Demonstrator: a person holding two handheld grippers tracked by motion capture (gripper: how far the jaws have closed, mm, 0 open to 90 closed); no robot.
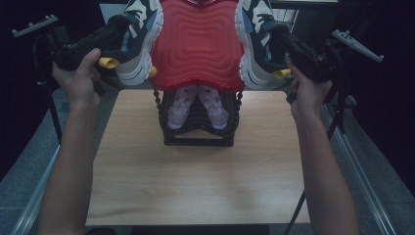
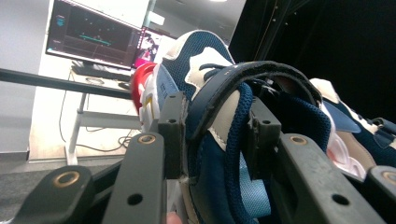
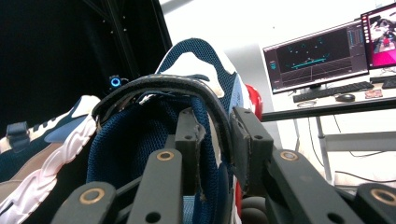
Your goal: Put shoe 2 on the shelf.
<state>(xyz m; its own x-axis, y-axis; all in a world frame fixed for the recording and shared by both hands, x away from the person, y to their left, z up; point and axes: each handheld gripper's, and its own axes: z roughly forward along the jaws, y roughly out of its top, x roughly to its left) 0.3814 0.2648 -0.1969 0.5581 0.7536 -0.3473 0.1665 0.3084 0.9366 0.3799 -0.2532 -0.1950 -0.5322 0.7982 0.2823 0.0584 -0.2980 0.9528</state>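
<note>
I hold a pair of blue-and-white sneakers up above the far end of the table. My left gripper is shut on the left sneaker. In the left gripper view its jaws clamp the padded heel collar of that sneaker. My right gripper is shut on the right sneaker. In the right gripper view its jaws pinch the collar wall of that sneaker. Each sneaker also appears far off in the other gripper's view, the right sneaker and the left sneaker.
A red ribbed panel sits between the two sneakers. Below it a black shoe rack holding a pair of pink shoes stands on the wooden table. Monitors on a desk lie beyond. Dark frame posts flank the table.
</note>
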